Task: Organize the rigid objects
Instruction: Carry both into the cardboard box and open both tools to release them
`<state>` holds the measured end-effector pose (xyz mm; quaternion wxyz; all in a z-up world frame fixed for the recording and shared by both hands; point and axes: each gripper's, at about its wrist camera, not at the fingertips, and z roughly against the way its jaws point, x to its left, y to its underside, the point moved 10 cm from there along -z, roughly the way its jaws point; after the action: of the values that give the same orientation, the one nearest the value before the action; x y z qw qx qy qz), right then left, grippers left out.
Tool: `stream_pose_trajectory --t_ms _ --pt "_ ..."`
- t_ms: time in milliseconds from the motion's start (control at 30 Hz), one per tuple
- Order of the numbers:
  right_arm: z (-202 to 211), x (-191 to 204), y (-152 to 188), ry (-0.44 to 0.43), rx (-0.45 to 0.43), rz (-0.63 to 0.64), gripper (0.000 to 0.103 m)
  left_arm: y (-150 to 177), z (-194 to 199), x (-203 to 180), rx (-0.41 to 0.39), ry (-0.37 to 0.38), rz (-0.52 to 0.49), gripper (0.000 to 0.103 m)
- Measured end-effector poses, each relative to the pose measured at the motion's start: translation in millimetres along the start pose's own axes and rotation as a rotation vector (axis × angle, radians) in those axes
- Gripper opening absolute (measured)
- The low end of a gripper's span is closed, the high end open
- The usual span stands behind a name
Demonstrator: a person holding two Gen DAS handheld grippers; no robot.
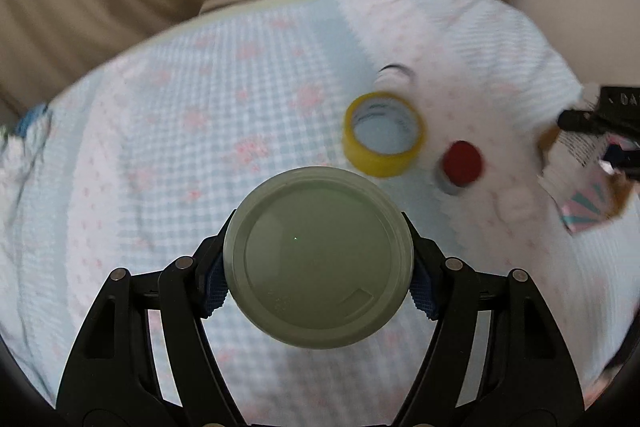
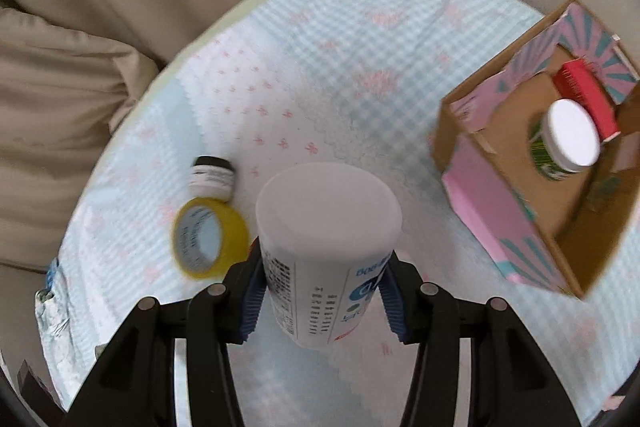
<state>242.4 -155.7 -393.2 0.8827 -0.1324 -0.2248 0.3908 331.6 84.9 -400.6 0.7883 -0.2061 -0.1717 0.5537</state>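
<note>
- Left tongs (image 1: pixel 318 269) grip a green-lidded jar (image 1: pixel 318 257), held above the bed (image 1: pixel 160 115).
- Right tongs (image 2: pixel 320 291) clamp a white bottle (image 2: pixel 326 251).
- Carry both upright toward the cardboard box (image 2: pixel 480 195) at the bed's right edge; release over its bare floor, clear of the white-lidded jar (image 2: pixel 572 139).

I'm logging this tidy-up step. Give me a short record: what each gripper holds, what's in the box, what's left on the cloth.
left gripper: shut on green-lidded jar
right gripper: shut on white bottle
box: white-lidded jar, red item
left on cloth: yellow tape, small jar, red-capped item
</note>
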Motion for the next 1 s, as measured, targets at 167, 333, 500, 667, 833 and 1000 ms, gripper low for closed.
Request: stream_pose_trajectory --t_ms 167,333,500,667,833,1000 --pt "73.5 6.1 13.9 -0.03 -0.01 0.021 0.047 1.4 70.3 -14.8 -0.029 0.025 -0.075 0.069" --pt "136.7 1.7 24.8 -0.039 -0.006 0.055 0.047 1.4 124.1 -33.2 -0.057 0.072 -0.063 0.069" --pt "188.3 -17.8 29.5 -0.041 -0.02 0.077 0.047 -4.1 151.8 -60.3 -0.068 0.117 -0.037 0.069" --pt "221.1 -52.3 19.2 -0.036 -0.034 0.051 0.047 -20.8 170.7 -103.3 -0.095 0.151 -0.043 0.069" --pt "240.8 -96.8 -7.7 -0.034 -0.05 0.025 0.047 -43.2 176.2 -155.3 -0.111 0.176 -0.04 0.069" --pt "246.1 -148.6 -50.5 -0.034 -0.057 0.02 0.047 -68.2 165.1 -216.4 -0.102 0.198 -0.015 0.069"
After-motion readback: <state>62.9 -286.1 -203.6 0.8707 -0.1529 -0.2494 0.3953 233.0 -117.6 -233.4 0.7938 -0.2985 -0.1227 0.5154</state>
